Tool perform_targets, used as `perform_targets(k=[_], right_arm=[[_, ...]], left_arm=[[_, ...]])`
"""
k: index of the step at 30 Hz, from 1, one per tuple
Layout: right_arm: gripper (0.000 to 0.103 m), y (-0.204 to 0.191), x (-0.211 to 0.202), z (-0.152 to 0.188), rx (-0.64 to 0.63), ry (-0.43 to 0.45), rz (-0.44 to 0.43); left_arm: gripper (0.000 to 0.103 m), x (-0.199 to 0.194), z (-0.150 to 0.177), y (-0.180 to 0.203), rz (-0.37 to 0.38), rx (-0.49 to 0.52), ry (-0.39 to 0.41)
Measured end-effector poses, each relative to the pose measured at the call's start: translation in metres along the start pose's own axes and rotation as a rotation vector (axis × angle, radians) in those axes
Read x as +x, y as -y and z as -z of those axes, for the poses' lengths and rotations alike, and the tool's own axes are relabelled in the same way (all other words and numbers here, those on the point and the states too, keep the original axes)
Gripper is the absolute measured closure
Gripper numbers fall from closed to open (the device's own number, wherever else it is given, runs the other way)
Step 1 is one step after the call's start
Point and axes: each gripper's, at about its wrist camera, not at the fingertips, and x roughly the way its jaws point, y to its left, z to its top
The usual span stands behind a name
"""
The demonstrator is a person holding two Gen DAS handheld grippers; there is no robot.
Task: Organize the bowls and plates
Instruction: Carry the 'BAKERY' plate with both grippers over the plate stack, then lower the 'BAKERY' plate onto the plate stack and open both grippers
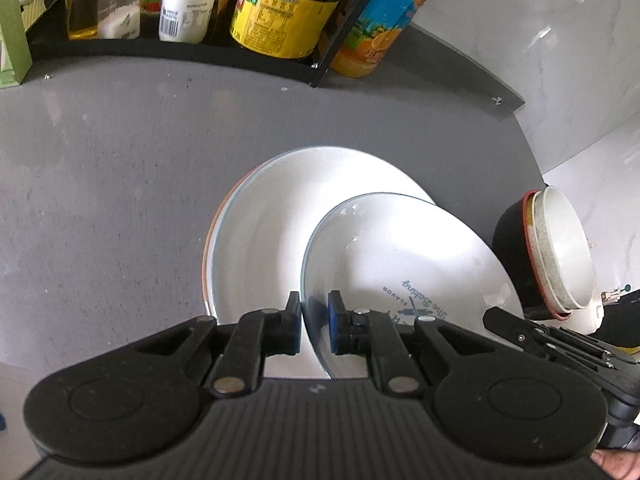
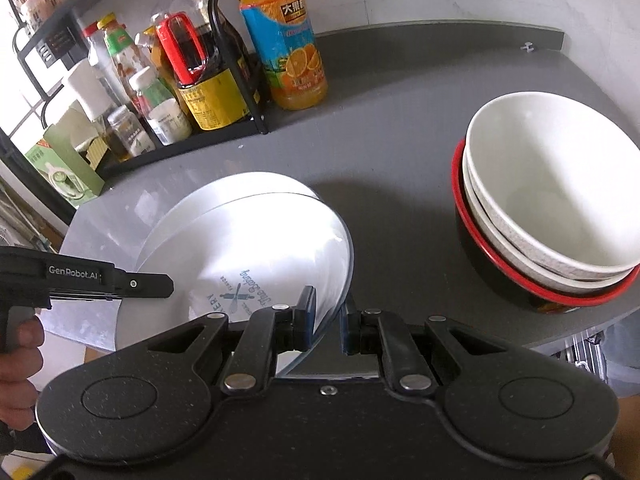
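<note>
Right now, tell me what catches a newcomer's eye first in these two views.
The white printed plate held over a larger plate on the grey table, both tongs, left and right, straddling its rim. Then the nested bowls to the right, and the orange juice bottle at the back.

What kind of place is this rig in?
Likely a home kitchen counter: a black wire rack of sauce and oil bottles, an orange juice bottle, white ceramic plates and stacked bowls on a grey countertop.

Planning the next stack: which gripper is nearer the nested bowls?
Right. The right gripper grips the printed plate's edge facing the nested bowls; the left gripper holds its opposite edge.
</note>
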Motion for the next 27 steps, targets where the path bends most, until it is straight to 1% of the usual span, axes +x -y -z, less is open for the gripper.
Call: perform_targets(k=[10, 13, 16, 20, 24, 27], right_arm=[[0.091, -0.008, 0.011, 0.000, -0.054, -0.031, 0.029], [0.091, -0.011, 0.014, 0.001, -0.070, -0.032, 0.036], [0.091, -0.012, 0.015, 0.000, -0.077, -0.032, 0.036], [0.092, -0.015, 0.015, 0.000, -0.103, -0.026, 0.038], [0.092, -0.015, 0.019, -0.004, -0.092, -0.026, 0.025], [0.093, -0.020, 0.022, -0.006, -0.114, -0.013, 0.028]], left_arm=[[0.090, 0.014, 0.004, -0.003, -0.028, -0.007, -0.017], [0.089, 0.017, 0.006, -0.003, -0.040, -0.003, -0.009], [0.089, 0.019, 0.005, -0.004, -0.041, -0.005, -0.001], [0.087, 0.023, 0.008, -0.003, -0.062, 0.019, 0.006], [0.087, 0.022, 0.001, -0.004, -0.085, 0.007, -0.006], [0.087, 0.010, -0.003, -0.003, -0.118, 0.016, 0.038]])
